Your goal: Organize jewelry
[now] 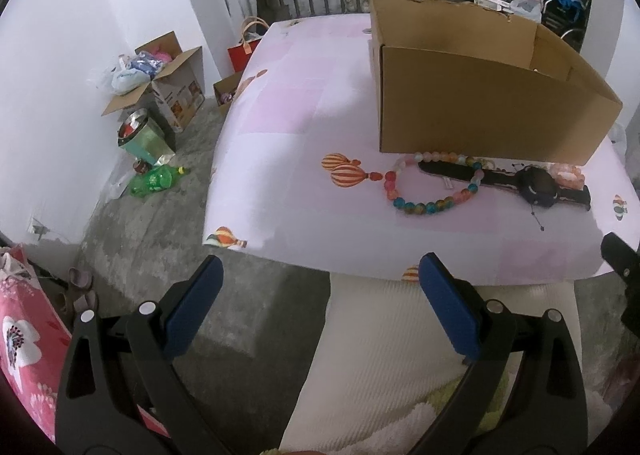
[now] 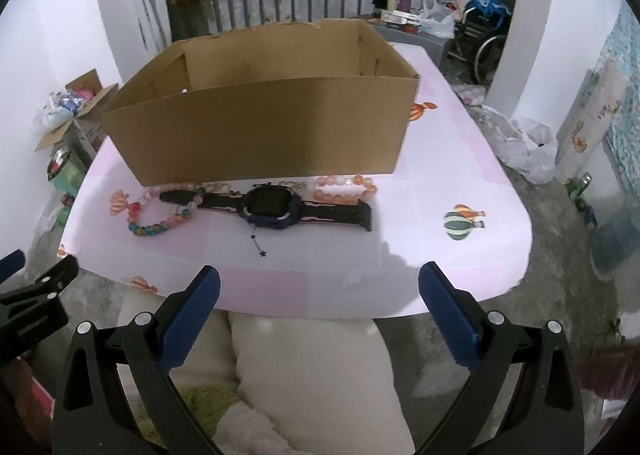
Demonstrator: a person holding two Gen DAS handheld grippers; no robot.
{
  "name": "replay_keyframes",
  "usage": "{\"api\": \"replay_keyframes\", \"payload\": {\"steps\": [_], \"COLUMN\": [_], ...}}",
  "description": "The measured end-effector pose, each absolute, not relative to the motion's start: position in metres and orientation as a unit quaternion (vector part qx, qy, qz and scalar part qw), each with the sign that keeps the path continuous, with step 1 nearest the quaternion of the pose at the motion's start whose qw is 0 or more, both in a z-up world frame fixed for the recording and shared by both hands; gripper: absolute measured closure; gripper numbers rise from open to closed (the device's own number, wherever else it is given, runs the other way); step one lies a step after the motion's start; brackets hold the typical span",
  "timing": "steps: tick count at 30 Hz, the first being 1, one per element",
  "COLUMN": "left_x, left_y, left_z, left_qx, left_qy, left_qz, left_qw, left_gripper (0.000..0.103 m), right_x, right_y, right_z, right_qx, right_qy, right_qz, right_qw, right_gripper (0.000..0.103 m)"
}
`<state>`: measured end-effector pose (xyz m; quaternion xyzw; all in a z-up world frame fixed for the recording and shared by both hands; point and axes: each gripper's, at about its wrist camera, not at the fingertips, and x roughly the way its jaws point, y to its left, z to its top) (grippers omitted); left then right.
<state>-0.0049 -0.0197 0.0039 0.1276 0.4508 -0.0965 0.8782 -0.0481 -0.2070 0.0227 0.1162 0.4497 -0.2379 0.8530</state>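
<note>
While you hold both hand-held grippers, left [image 1: 320, 307] and right [image 2: 320, 311], spread wide and empty short of the counter [image 2: 460, 175], the watch [image 2: 268, 207] and multicolored bead bracelet [image 1: 432, 187] lie just before the cardboard box [image 2: 260, 131].

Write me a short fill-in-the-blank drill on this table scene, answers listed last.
1. The watch lies in front of the cardboard ____.
2. One end of the watch strap rests across the multicoloured bead ____.
3. Both the left claw and the right claw are ____ and hold nothing.
4. The orange bracelet lies on the ____, beside the watch.

Answers: box; bracelet; open; table
</note>
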Motion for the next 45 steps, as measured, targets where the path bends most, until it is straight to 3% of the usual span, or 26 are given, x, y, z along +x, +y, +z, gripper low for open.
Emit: {"api": "replay_keyframes", "payload": {"steps": [22,45], "left_x": [0.026,0.011], "left_y": [-0.043,-0.040], "left_z": [-0.016,-0.014], "left_qx": [0.095,0.026], "left_qy": [0.413,0.407], "left_qz": [-0.205,-0.285], "left_qw": [0.882,0.867], "left_gripper": [0.008,0.008], "right_x": [-0.017,0.015], "right_y": [-0.205,-0.204], "right_z": [0.027,0.027], "right_qx": [0.043,0.069], "right_qy": [0.392,0.372], "right_qz": [-0.238,-0.150], "right_qw": [0.888,0.914], "right_gripper": [0.006,0.006]}}
